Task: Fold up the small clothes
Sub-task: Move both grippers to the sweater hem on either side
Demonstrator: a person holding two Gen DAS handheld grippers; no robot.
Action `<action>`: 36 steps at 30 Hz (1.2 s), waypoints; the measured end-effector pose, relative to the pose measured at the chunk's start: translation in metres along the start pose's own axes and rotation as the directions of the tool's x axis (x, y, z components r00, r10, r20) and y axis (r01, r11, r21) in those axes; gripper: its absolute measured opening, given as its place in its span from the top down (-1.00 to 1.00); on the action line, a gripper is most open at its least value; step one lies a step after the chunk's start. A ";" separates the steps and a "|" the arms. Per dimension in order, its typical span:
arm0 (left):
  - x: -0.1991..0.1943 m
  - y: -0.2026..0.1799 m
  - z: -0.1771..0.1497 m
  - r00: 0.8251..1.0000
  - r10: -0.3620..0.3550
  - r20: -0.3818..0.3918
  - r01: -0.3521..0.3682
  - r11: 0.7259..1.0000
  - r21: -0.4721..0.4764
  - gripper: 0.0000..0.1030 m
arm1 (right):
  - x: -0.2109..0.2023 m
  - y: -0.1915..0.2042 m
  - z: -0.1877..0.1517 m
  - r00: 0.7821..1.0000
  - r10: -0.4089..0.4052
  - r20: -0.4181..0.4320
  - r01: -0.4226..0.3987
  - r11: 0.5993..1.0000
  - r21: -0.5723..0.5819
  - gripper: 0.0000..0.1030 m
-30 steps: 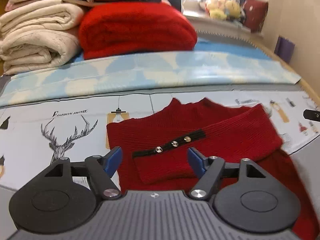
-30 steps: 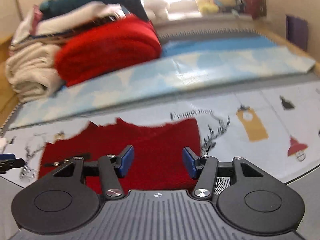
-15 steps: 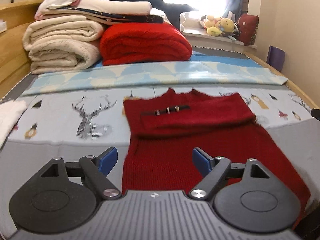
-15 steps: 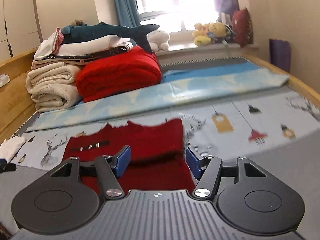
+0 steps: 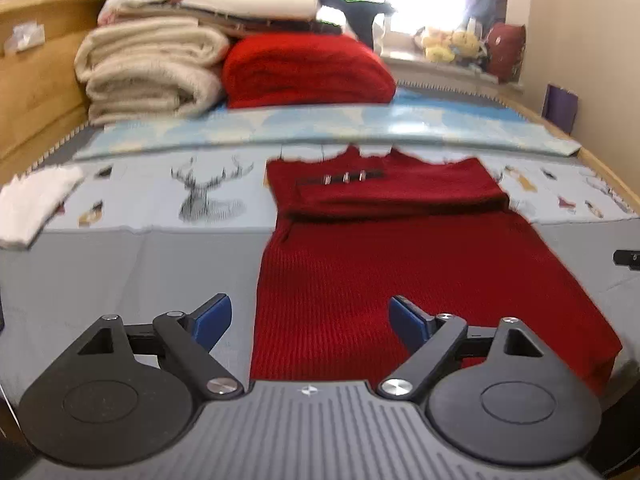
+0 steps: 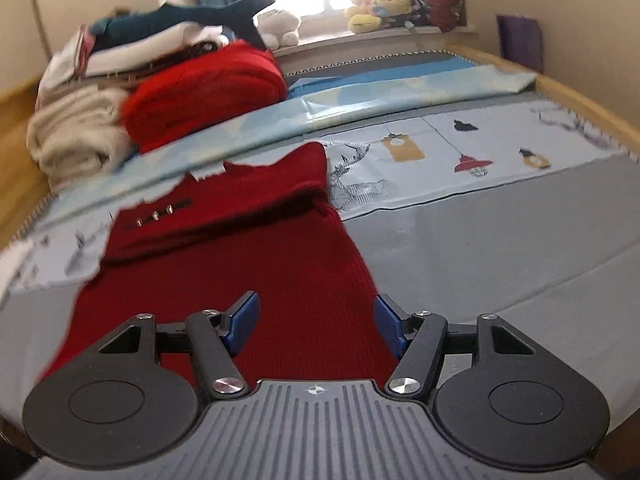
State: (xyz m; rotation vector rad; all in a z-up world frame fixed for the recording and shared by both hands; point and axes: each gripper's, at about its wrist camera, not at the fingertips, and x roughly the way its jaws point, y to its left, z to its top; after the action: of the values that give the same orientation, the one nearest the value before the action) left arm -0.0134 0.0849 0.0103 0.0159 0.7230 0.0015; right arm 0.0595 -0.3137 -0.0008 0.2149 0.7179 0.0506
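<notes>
A dark red knit garment (image 5: pixel 400 264) lies flat on the bed, its sleeves folded across the chest, with a black strip of three metal buttons (image 5: pixel 344 178) near the collar. It also shows in the right wrist view (image 6: pixel 224 264). My left gripper (image 5: pixel 310 318) is open and empty over the garment's near left hem corner. My right gripper (image 6: pixel 316 322) is open and empty over the near right hem corner. A tip of the right gripper shows at the right edge of the left wrist view (image 5: pixel 626 258).
A stack of folded cream blankets (image 5: pixel 152 72) and a red blanket (image 5: pixel 304 72) stands at the far end of the bed. A white folded cloth (image 5: pixel 34 204) lies at the left. A wooden bed rail (image 6: pixel 580 108) runs along the right. Plush toys (image 6: pixel 372 6) sit on the windowsill.
Both grippers have drawn back from the folded sleeves toward the garment's near hem and stayed open. The garment has not moved.
</notes>
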 end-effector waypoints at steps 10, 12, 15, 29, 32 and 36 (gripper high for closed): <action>0.041 0.012 -0.013 0.992 0.003 -0.125 -0.017 0.994 -0.111 -0.73 | 0.030 0.006 -0.016 0.994 -0.043 -0.097 0.033 0.994 -0.107 -0.25; 0.045 0.018 -0.012 0.990 -0.011 -0.140 -0.010 0.989 -0.149 -0.73 | 0.033 0.007 -0.018 0.992 -0.058 -0.112 0.044 0.991 -0.125 -0.25; 0.049 0.027 -0.010 0.990 0.001 -0.138 -0.028 0.981 -0.193 -0.71 | 0.036 0.005 -0.017 0.989 -0.073 -0.130 0.057 0.991 -0.118 -0.25; 0.093 0.055 -0.035 0.909 0.060 -0.412 -0.168 0.958 -0.232 -0.37 | 0.074 -0.012 -0.035 0.907 -0.209 -0.365 0.184 0.978 -0.103 -0.27; 0.097 0.057 -0.041 0.893 0.017 -0.449 -0.146 0.956 -0.255 -0.37 | 0.076 -0.014 -0.039 0.892 -0.234 -0.387 0.209 0.972 -0.106 -0.28; 0.096 0.060 -0.044 0.890 0.012 -0.456 -0.145 0.955 -0.258 -0.37 | 0.079 -0.017 -0.042 0.877 -0.253 -0.409 0.226 0.967 -0.112 -0.30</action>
State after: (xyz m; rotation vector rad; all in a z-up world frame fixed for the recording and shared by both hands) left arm 0.0299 0.1457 -0.0851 -0.2409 1.1844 0.1949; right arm 0.0906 -0.3130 -0.0862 0.0519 1.1702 -0.1228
